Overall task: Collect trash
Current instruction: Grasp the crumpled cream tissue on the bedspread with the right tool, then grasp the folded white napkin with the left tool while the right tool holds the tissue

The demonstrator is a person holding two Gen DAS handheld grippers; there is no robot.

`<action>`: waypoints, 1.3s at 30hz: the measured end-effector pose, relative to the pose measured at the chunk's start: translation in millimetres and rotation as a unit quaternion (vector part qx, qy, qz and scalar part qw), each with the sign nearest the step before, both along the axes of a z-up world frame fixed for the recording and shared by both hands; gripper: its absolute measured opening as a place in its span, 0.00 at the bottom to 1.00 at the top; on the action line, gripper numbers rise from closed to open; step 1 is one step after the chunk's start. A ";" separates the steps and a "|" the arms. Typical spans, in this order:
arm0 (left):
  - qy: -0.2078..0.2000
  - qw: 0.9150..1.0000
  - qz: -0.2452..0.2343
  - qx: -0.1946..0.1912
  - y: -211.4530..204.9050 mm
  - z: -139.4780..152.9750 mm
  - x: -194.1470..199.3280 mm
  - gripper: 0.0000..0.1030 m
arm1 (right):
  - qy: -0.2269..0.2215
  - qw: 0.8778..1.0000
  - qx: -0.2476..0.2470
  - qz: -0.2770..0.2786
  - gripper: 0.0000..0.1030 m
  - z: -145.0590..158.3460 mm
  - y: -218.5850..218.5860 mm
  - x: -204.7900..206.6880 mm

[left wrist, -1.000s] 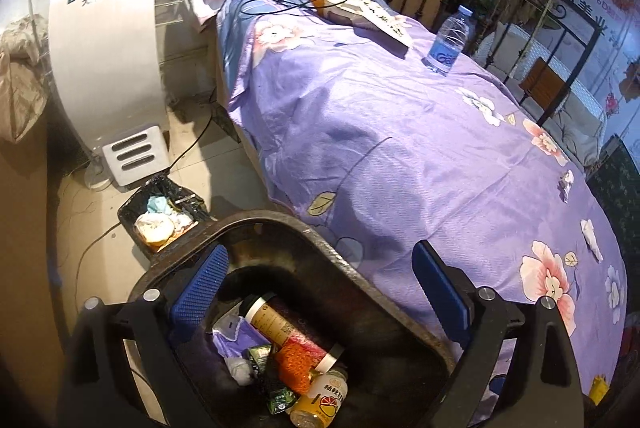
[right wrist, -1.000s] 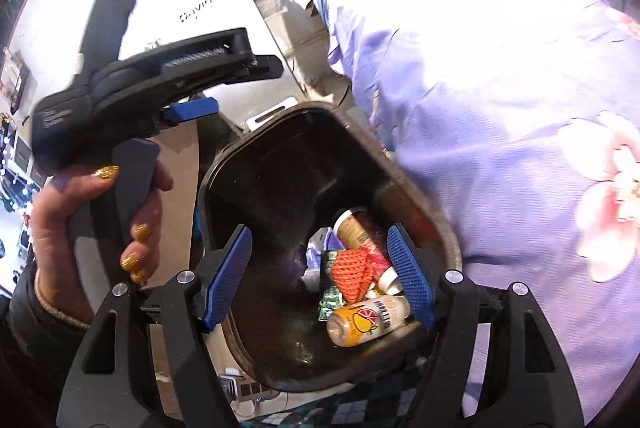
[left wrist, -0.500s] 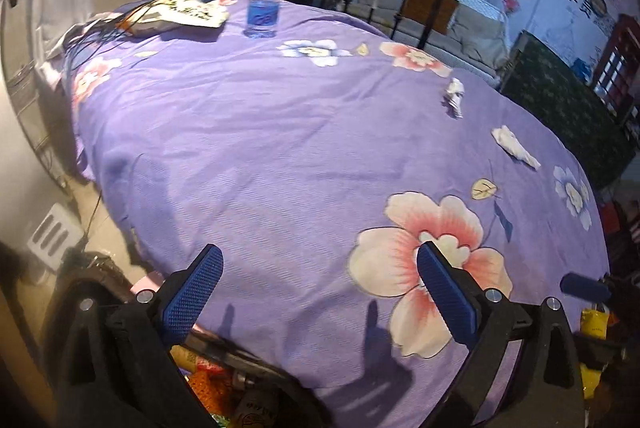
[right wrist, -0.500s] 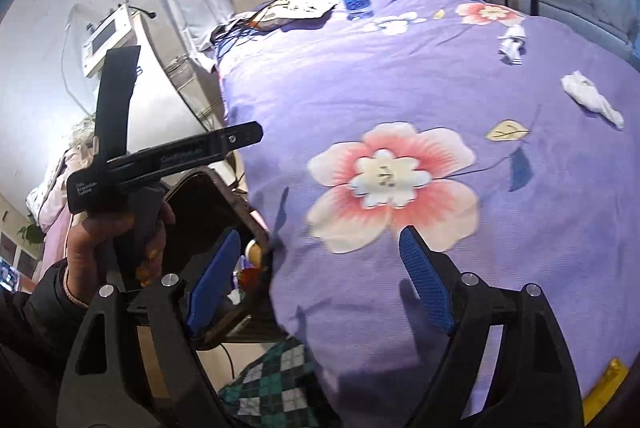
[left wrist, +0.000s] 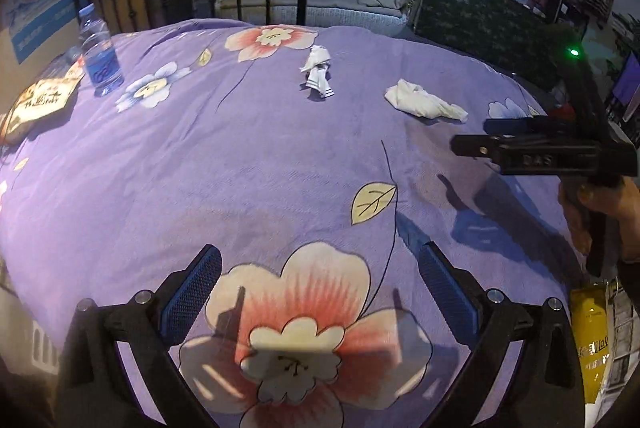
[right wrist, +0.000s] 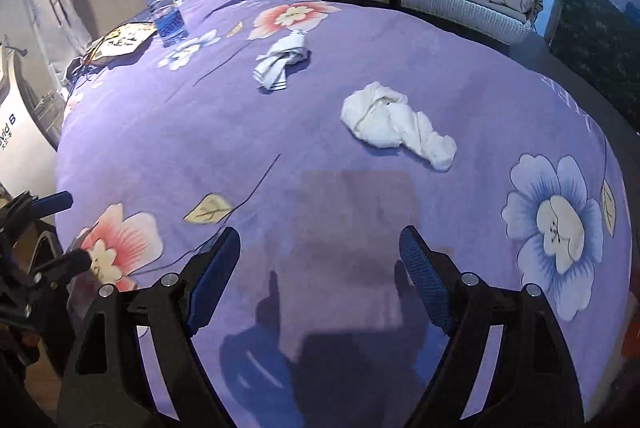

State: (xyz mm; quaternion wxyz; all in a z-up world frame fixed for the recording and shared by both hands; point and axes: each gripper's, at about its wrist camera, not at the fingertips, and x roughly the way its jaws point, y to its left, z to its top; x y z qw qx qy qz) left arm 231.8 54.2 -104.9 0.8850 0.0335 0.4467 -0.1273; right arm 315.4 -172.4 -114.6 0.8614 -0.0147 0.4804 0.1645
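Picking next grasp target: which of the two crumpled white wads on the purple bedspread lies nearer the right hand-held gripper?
The plain white crumpled wad; the striped-edged white wad lies farther back, toward the clear water bottle.

Two pieces of trash lie on the purple bedspread [right wrist: 160, 131], apart from each other. The tissue [right wrist: 396, 125] is a plain white crumpled wad, stretched out lengthwise, near the spread's middle. The striped wad [right wrist: 280, 61] is white with dark stripes at one end, twisted and bunched, farther up the spread toward its far edge.
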 end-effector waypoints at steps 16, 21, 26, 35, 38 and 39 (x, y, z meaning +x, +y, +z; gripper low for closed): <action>0.026 0.999 -0.008 0.029 -24.3 -24.2 59.7 0.94 | 0.012 0.999 -0.043 -0.030 0.57 -40.2 4.5 97.4; 0.014 0.999 -0.016 0.035 -33.0 -24.2 74.8 0.94 | -0.001 0.998 -0.049 -0.037 0.32 -40.0 -2.6 96.2; -0.003 0.998 -0.021 0.058 -42.3 -24.3 92.7 0.93 | -0.013 0.998 -0.056 -0.038 0.19 -38.8 -8.7 93.6; -0.017 0.996 -0.020 0.080 -65.6 -26.8 145.9 0.88 | -0.042 0.997 -0.041 -0.042 0.16 -16.6 -21.8 70.9; -0.023 0.995 -0.016 0.097 -74.8 -29.4 166.2 0.85 | -0.045 0.998 -0.029 -0.041 0.16 -6.8 -30.0 57.1; -0.024 0.994 -0.011 0.104 -77.5 -30.5 173.9 0.84 | -0.044 0.998 -0.027 -0.042 0.16 -5.0 -32.0 52.9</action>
